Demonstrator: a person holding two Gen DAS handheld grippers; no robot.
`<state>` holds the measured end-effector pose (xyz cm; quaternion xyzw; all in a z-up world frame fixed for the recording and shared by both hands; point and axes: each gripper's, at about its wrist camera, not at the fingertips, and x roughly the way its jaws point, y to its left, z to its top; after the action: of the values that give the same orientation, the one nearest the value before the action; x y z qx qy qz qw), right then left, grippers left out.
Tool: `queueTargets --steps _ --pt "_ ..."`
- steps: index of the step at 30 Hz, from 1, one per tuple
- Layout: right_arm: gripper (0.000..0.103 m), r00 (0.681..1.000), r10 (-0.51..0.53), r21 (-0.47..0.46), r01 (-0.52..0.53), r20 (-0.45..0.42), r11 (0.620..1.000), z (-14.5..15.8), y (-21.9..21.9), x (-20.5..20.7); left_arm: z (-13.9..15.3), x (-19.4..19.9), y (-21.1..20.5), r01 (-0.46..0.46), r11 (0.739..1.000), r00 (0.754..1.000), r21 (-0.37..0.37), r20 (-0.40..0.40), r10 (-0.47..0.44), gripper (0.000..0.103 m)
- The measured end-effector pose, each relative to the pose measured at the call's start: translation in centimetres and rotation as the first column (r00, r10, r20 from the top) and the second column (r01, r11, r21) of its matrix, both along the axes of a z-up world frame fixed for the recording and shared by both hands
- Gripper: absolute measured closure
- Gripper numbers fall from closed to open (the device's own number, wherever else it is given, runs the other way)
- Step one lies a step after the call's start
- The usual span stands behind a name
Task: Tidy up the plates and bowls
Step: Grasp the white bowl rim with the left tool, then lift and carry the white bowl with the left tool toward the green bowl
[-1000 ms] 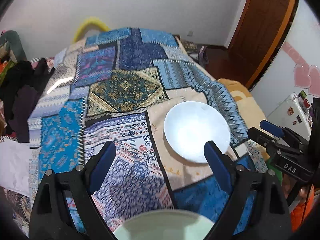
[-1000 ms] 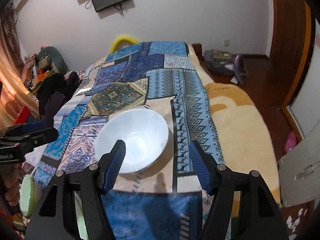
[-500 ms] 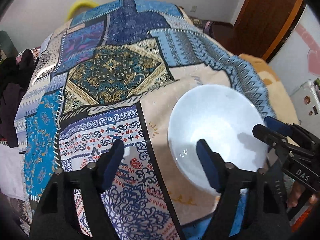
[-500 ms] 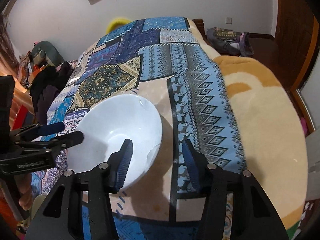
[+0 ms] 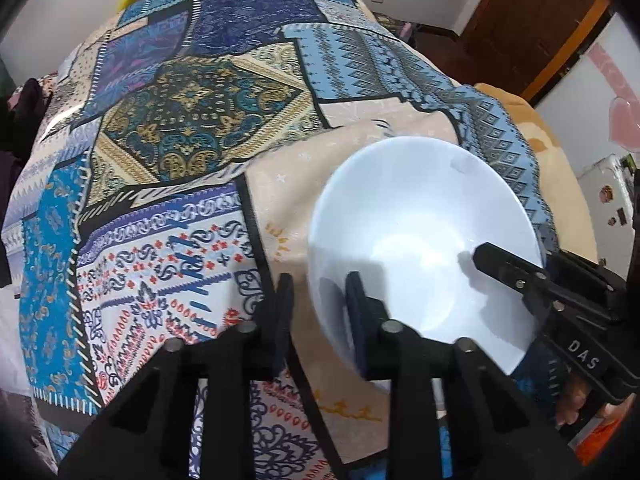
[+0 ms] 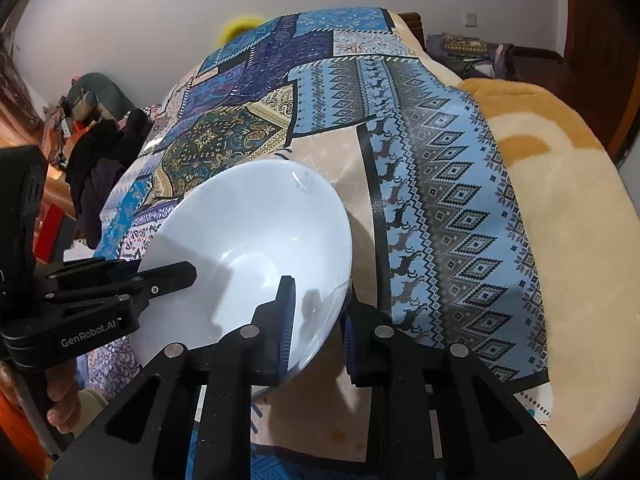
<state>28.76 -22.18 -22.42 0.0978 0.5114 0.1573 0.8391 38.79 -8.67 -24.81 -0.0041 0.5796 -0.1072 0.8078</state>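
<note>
On a bed spread with a patchwork cloth (image 5: 172, 184), a white bowl (image 5: 420, 240) sits on the cloth's beige panel with a two-finger tool at each side of its rim. The left gripper (image 5: 320, 320) straddles the bowl's left edge, one finger inside the wall and the other outside it, the gap between them narrow; whether the pads actually press the wall cannot be told from here. The right gripper (image 6: 316, 320) does the same on the opposite edge, its inner finger over the bowl's slope and its outer finger low beside the rim, likewise nearly closed around the wall. In the right wrist view the bowl (image 6: 248, 256) appears tipped, its far lip higher than the near one, though the lens may exaggerate this. The bowl is round, so it has no long axis; what matters is that the two grips lie across from each other, rim between each pair of fingers. Both hands are equally near. The next lift likely depends on both tools rising together, or the bowl may pivot and slip.
</note>
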Motion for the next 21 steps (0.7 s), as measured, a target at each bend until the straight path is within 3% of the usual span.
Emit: queueTargets --steps 1,11,21 --pt "0.084 1.000 0.001 -0.004 -0.001 0.003 1.000 0.1 0.1 0.0 0.0 -0.1 -0.2 0.006 1.000 1.000 0.003 0.000 -0.006 0.088" --pt "0.084 0.999 0.000 -0.018 0.001 0.032 1.000 1.5 0.3 -1.3 1.3 -1.5 -0.6 0.002 1.000 1.000 0.013 0.022 -0.002 0.088" --pt "0.084 0.994 0.001 -0.013 0.000 0.108 1.000 5.0 0.9 -3.7 5.6 -5.0 -0.1 -0.012 1.000 0.995 0.002 0.095 0.012 0.088"
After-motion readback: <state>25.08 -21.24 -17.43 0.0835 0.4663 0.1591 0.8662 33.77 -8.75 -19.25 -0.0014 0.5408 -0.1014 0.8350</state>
